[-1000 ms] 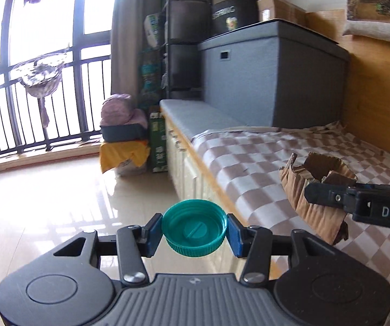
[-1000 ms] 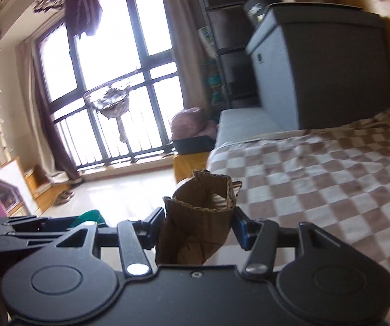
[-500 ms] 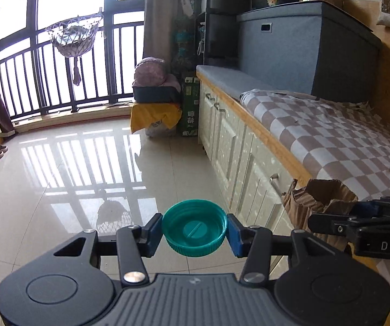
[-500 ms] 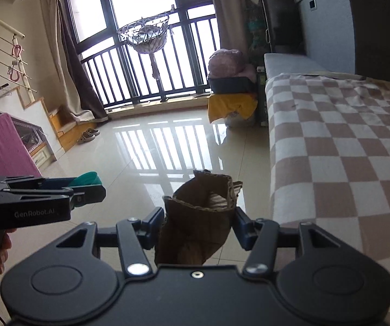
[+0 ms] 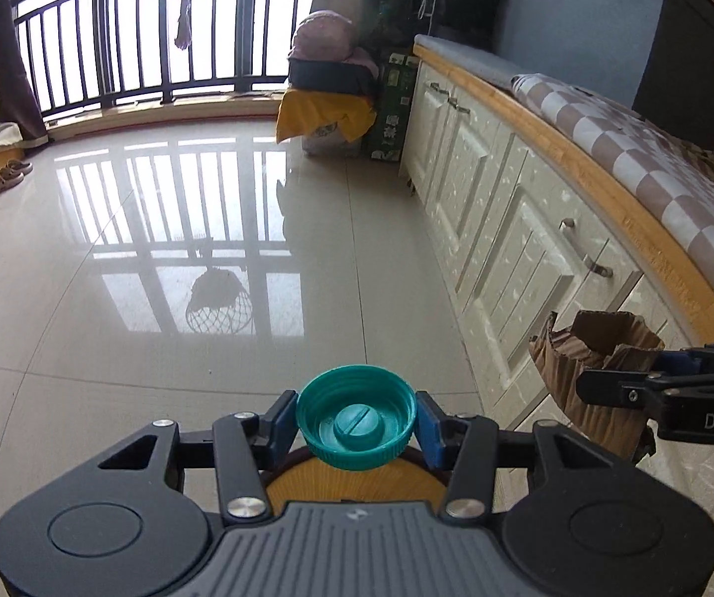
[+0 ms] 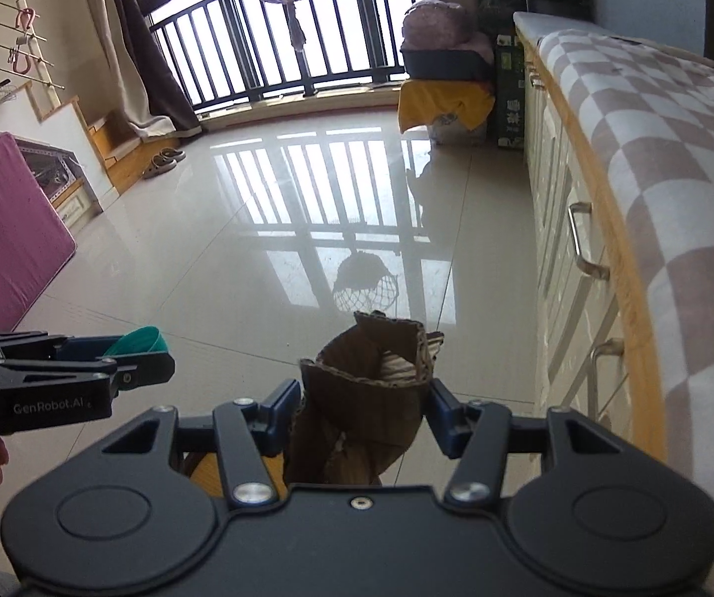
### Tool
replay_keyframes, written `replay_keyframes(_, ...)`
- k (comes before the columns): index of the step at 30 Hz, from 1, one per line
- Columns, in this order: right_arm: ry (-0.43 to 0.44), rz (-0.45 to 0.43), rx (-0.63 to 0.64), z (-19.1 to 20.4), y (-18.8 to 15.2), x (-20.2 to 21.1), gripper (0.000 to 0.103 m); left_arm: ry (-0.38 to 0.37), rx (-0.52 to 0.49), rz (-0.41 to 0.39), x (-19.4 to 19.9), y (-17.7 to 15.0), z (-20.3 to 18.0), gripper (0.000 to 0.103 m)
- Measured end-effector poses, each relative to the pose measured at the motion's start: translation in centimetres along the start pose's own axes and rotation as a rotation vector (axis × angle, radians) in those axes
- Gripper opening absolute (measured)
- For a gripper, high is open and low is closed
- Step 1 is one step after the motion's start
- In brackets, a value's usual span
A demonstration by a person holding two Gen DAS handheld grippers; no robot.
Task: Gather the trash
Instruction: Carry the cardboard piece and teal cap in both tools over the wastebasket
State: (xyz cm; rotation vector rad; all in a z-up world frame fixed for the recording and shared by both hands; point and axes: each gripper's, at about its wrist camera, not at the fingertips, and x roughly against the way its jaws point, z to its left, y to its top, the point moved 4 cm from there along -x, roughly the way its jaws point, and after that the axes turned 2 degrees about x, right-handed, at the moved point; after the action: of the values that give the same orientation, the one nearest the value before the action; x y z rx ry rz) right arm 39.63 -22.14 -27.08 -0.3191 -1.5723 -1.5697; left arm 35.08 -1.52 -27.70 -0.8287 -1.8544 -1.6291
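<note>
From the left wrist view, the left tool (image 5: 357, 420) has its blue pads closed partway on a teal bottle cap (image 5: 356, 418), one pad on each side of the ribbed rim, with the cap's hollow side facing the camera. Directly beneath the cap shows a round wooden-looking surface (image 5: 357, 482), possibly a bin lid or rim; too little of it shows to tell. To the right, the right tool (image 5: 665, 388) carries a crumpled cardboard piece (image 5: 590, 373) beside the white cabinet doors (image 5: 506, 248). The cap is held only across its curved rim, so a slight loosening or a knock could let it rotate out and roll off over the glossy tile floor (image 5: 157, 273).

From the right wrist view, the right tool (image 6: 365, 410) is closed about halfway on the cardboard piece (image 6: 366, 383), squeezing its soft, torn walls. The left tool (image 6: 123, 363) hangs at the left with the bottle cap (image 6: 140, 341) edge-on between its pads. The cardboard looks flimsy: it may buckle further and slide down through the pads. The two tools hang near each other over the same spot, so they could bump when lowering. If the release is not centred over the receptacle, either piece would probably land on the floor beside the checked bed cover (image 6: 680, 174).
</note>
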Motion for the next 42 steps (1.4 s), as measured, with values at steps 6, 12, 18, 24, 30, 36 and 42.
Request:
replay_keyframes(6, 0.038, 0.102, 0.027, 1.8, -2.2, -2.2, 0.055, -0.017, 0.028, 0.131, -2.5, -3.3, 1.9, 0.05)
replay_keyframes(12, 0.054, 0.178, 0.122, 4.9, -4.3, -4.2, 0.055, -0.033, 0.014, 0.246, -4.3, -5.7, 3.4, 0.05)
replay_keyframes(18, 0.081, 0.242, 0.161, 6.8, -5.6, -6.1, 0.056, -0.062, -0.009, 0.385, -6.2, -8.6, 4.2, 0.05)
replay_keyframes(24, 0.119, 0.322, 0.157, 7.9, -7.5, -8.2, 0.057, -0.044, -0.034, 0.481, -7.3, -11.1, 5.1, 0.05)
replay_keyframes(30, 0.136, 0.383, 0.108, 7.6, -8.5, -9.7, 0.057, -0.028, -0.052, 0.531, -8.2, -11.9, 5.2, 0.05)
replay_keyframes(36, 0.139, 0.424, 0.091, 7.3, -9.6, -10.7, 0.058, -0.032, -0.068, 0.54, -8.3, -12.0, 5.1, 0.05)
replay_keyframes(42, 0.141, 0.435, 0.107, 7.6, -10.0, -11.0, 0.06, -0.029, -0.072, 0.545, -8.8, -12.0, 5.1, 0.051)
